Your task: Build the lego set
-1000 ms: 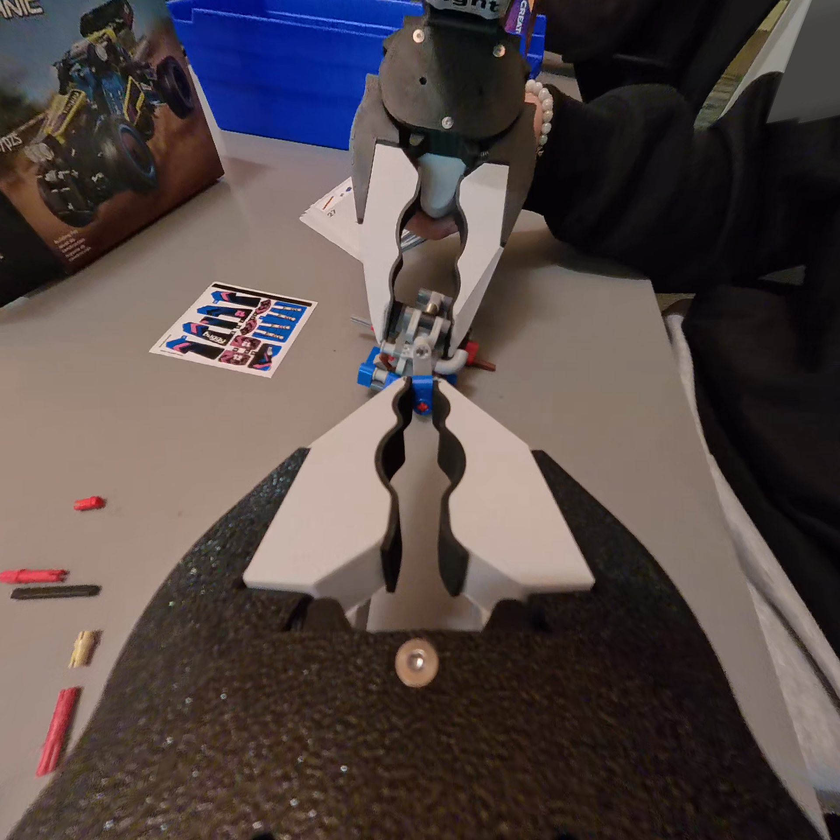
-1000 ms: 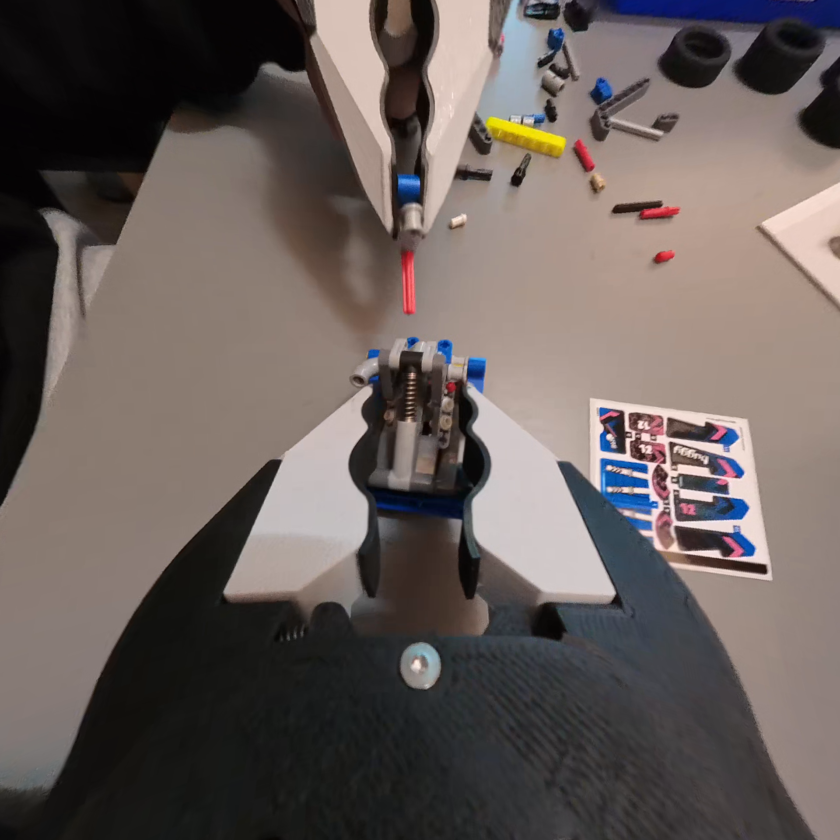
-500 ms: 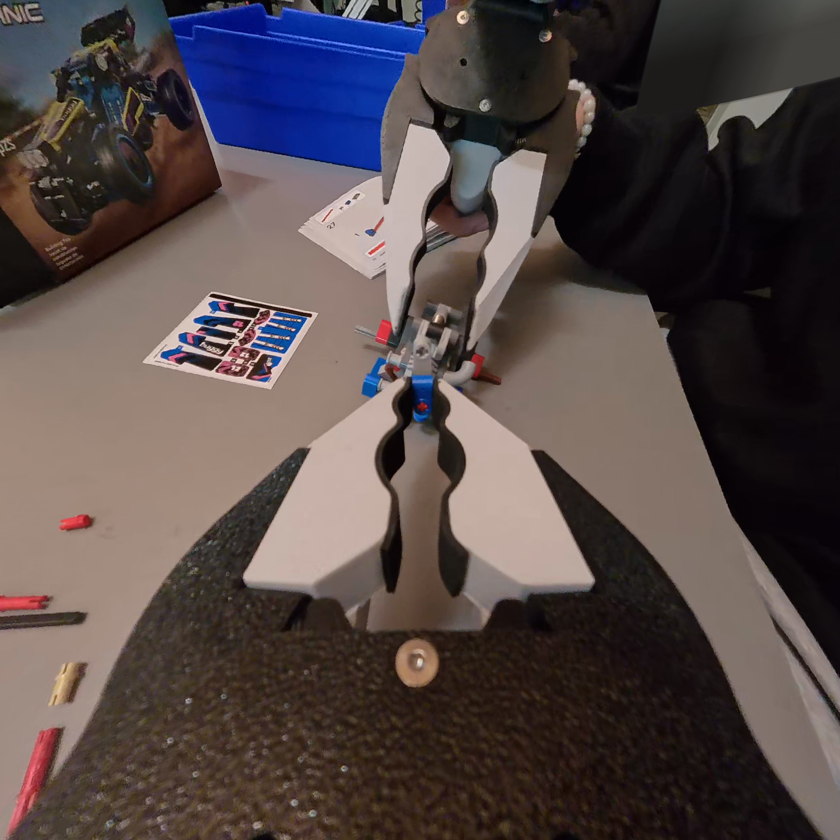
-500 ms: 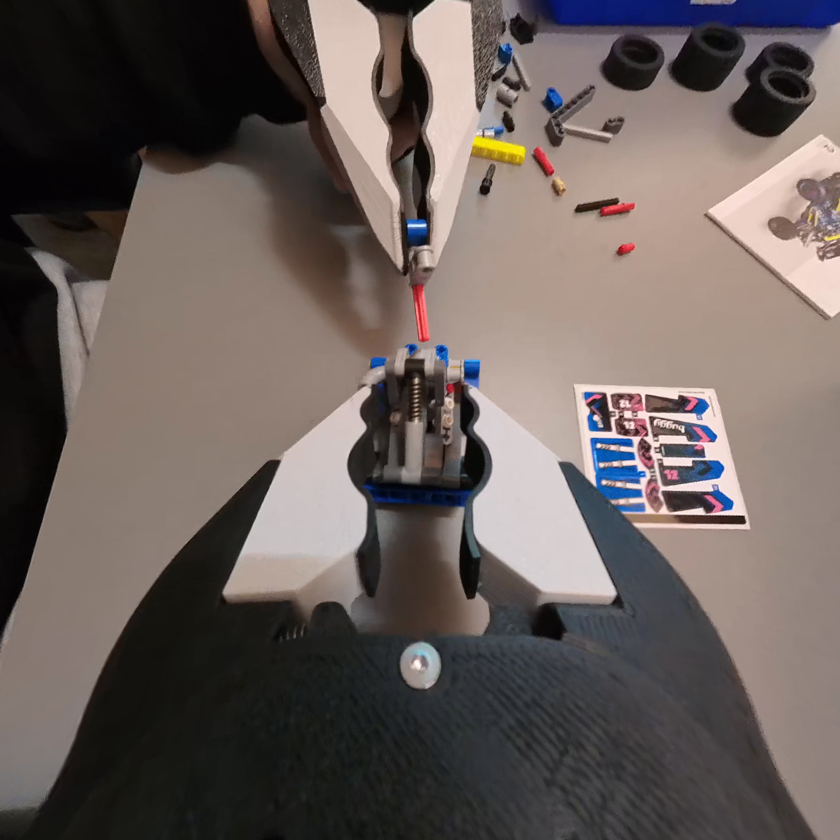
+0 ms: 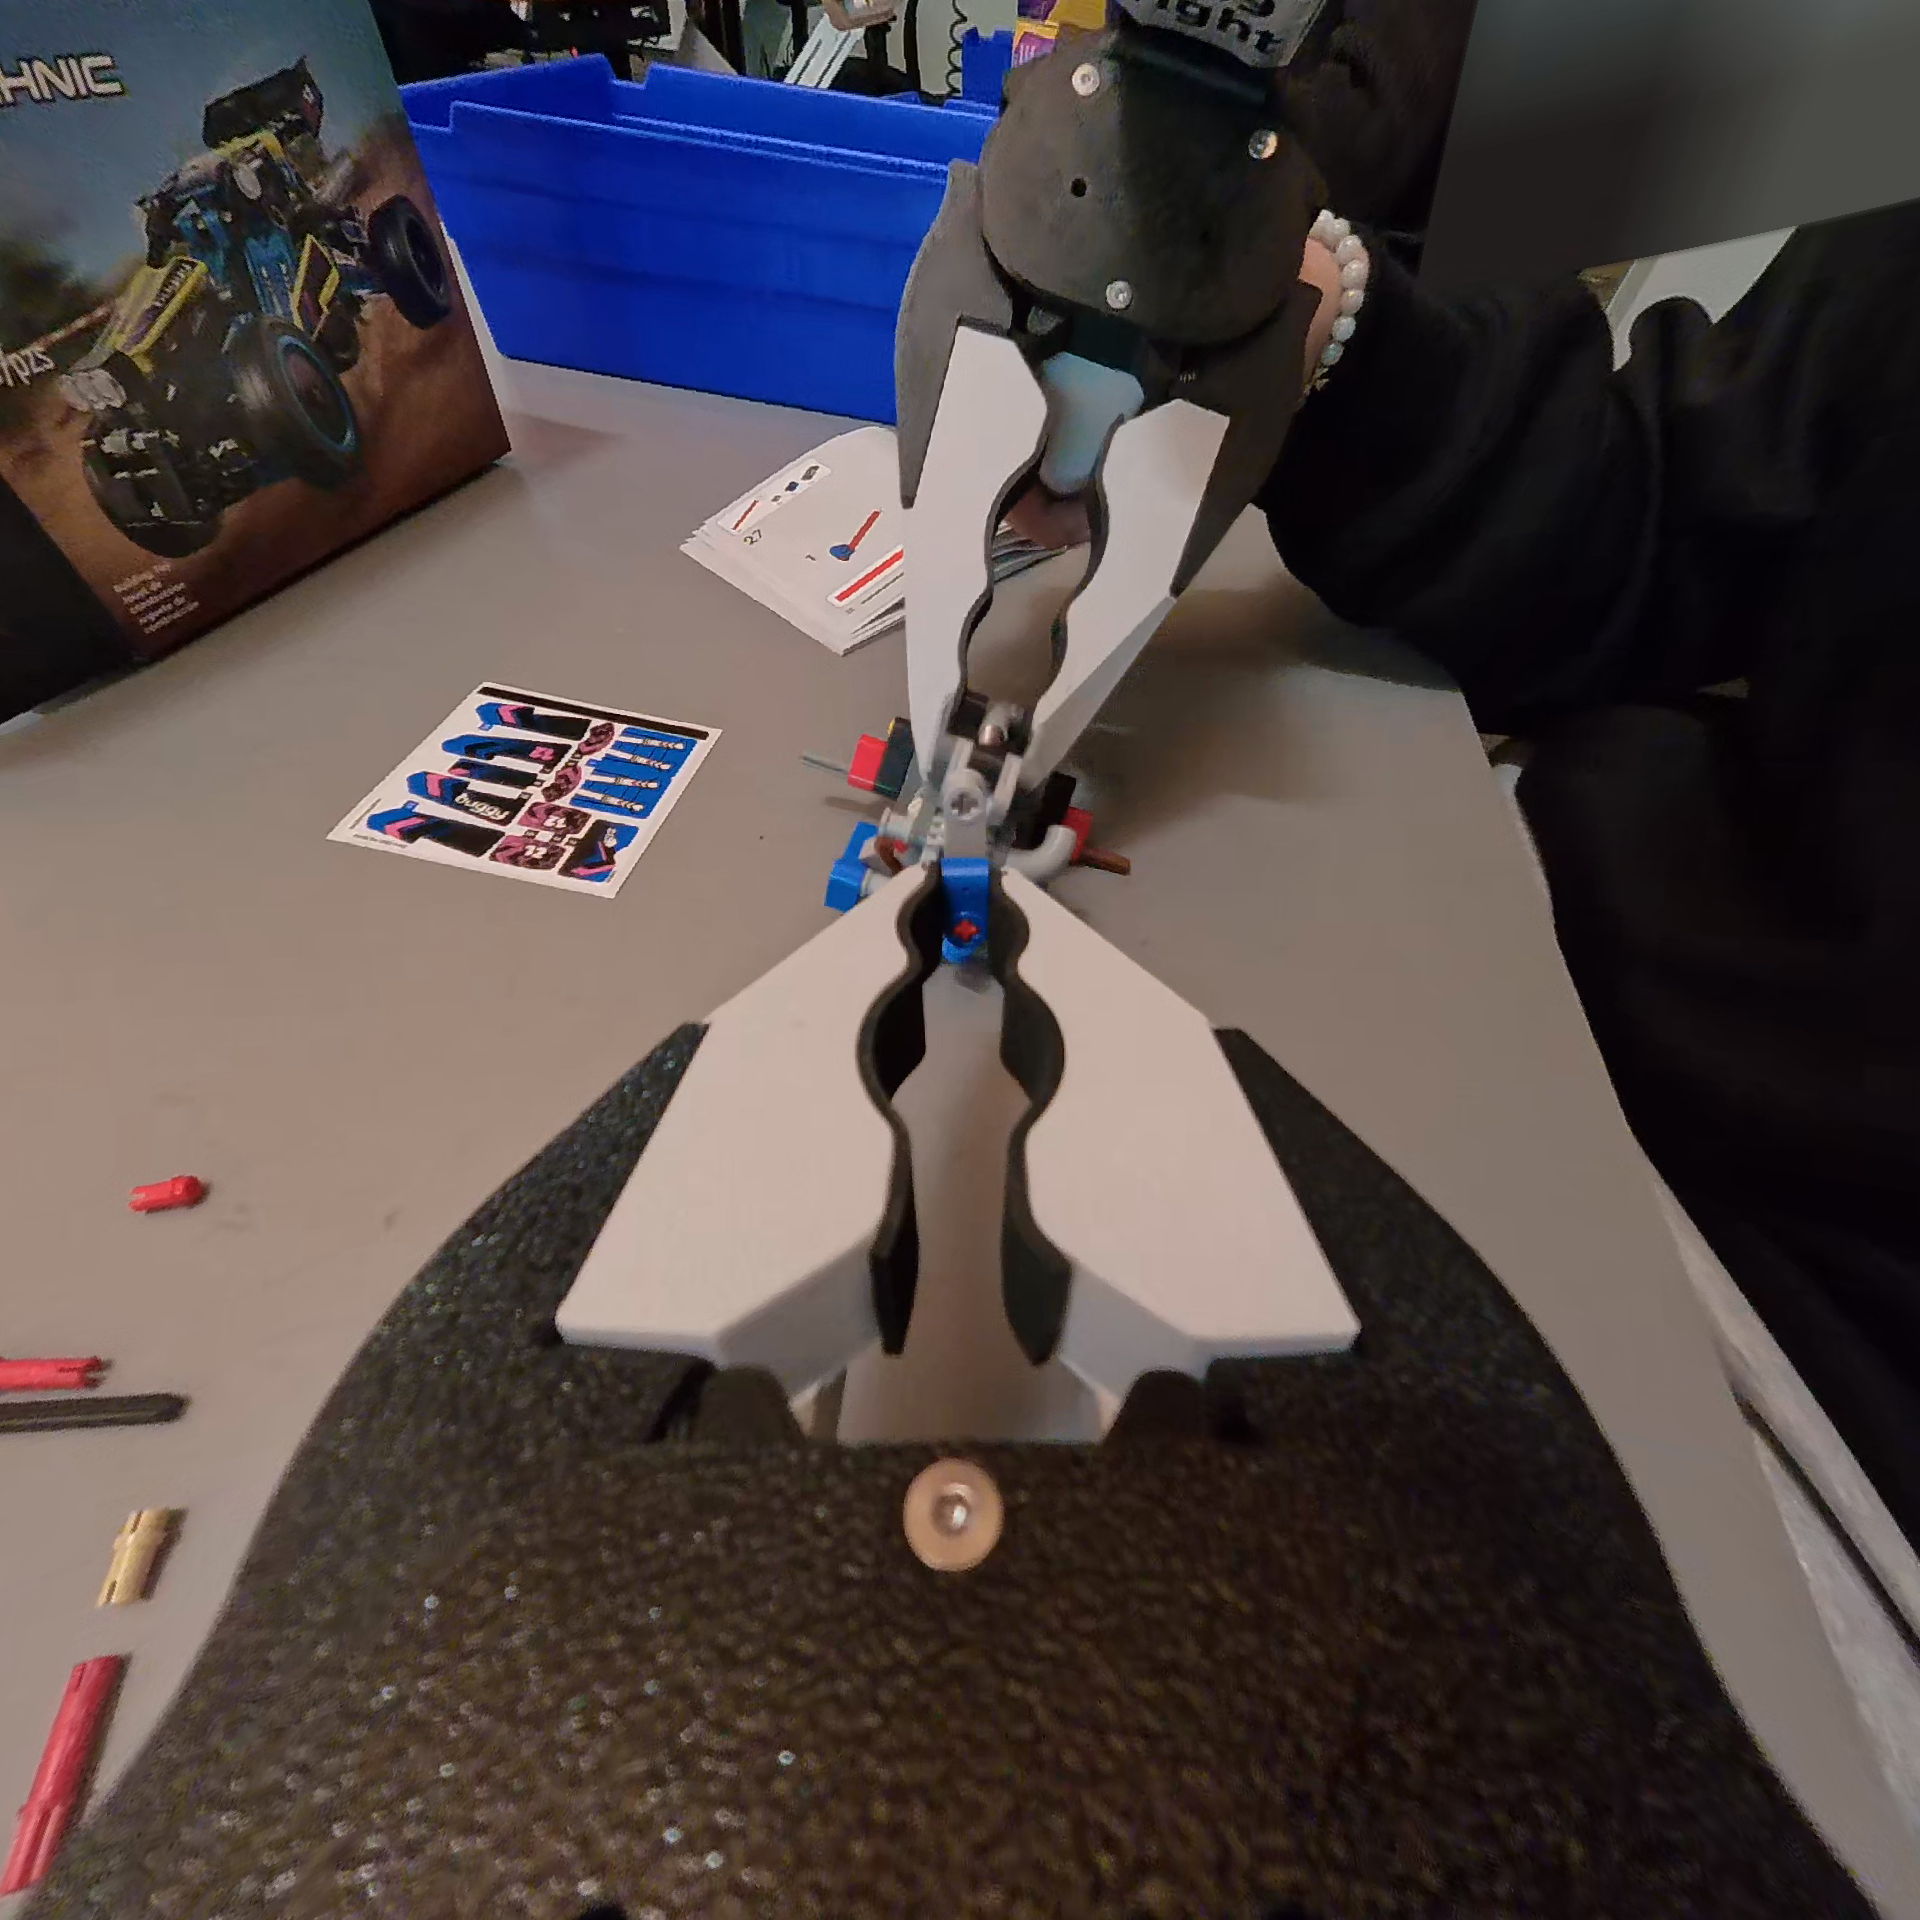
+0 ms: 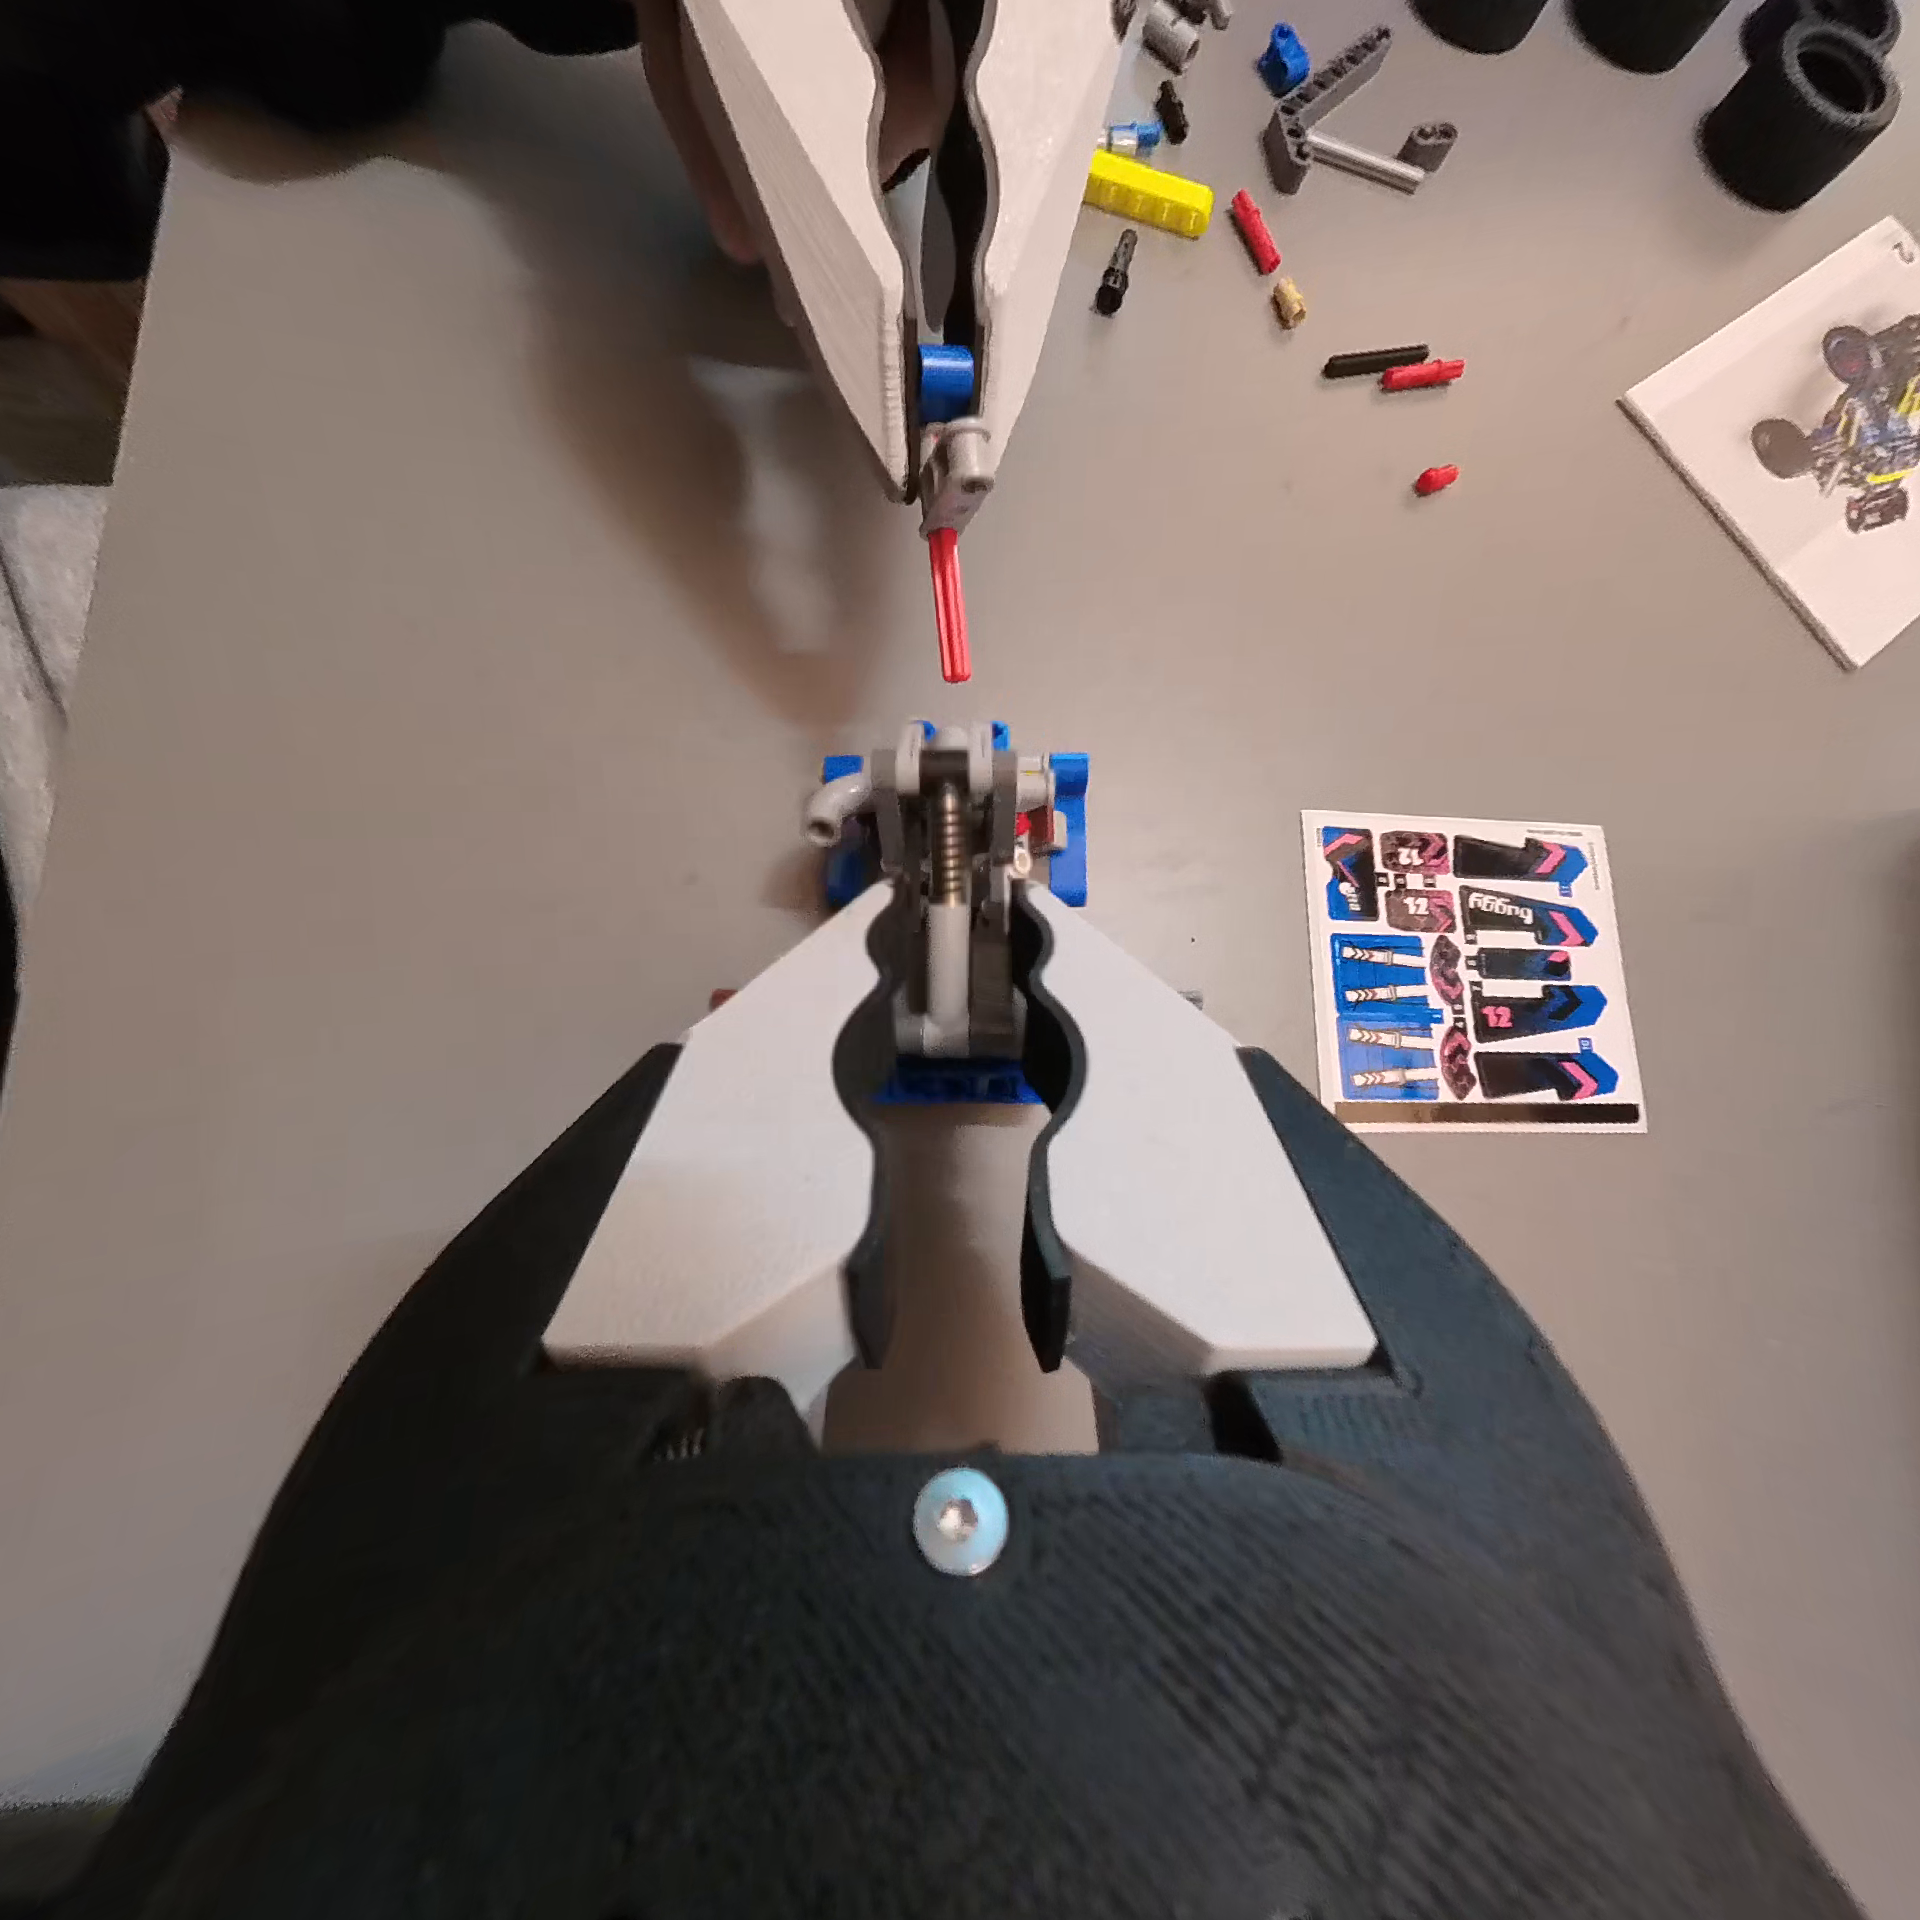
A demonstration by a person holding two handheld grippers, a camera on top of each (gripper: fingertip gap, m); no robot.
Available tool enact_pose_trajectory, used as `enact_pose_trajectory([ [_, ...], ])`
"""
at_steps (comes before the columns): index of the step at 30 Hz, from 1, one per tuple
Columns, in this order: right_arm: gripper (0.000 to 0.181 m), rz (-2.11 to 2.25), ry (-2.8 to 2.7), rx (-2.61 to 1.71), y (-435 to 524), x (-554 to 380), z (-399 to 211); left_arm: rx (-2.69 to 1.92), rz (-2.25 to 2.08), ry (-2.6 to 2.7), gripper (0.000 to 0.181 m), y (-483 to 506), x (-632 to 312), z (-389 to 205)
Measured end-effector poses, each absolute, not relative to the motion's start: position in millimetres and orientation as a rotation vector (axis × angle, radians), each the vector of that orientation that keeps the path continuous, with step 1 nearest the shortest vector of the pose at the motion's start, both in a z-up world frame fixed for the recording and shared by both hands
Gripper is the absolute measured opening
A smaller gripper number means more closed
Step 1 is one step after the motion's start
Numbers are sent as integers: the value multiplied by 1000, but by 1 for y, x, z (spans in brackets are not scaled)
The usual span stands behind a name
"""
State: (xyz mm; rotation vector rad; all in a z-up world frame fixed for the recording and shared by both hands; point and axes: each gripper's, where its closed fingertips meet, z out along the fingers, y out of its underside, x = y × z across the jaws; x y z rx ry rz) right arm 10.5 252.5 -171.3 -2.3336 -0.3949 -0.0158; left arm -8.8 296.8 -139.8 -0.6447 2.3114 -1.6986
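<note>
In the right wrist view, bare grey table (image 6: 364, 727) fills the left of the frame up to its left edge. At centre, the right gripper (image 6: 951, 914) is clamped on the grey-and-blue assembly (image 6: 951, 821). Just above, the left gripper (image 6: 940, 457) pinches a small blue-and-grey piece with a red axle (image 6: 949, 603), whose tip hangs just short of the assembly. Right of centre lies a sticker sheet (image 6: 1470, 966); loose parts (image 6: 1288, 208) crowd the upper right.

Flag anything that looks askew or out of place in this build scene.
Nothing looks damaged or spilled. The red axle held by the left tongs hangs slightly tilted, short of the assembly in the right tongs. Loose pieces lie scattered.
</note>
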Motion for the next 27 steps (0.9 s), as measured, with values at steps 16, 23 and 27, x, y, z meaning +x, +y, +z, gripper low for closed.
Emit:
enact_pose_trajectory([
  [16,6,48,-393,-2342,255,7,-178,-662,-1679,2324,4,294,-8,-143],
  [23,7,134,-357,-2281,258,7,-177,-663,-1711,2292,4,296,-7,-138],
  [27,7,154,-338,-2169,262,8,-167,-642,-1807,2177,4,297,-6,-121],
])
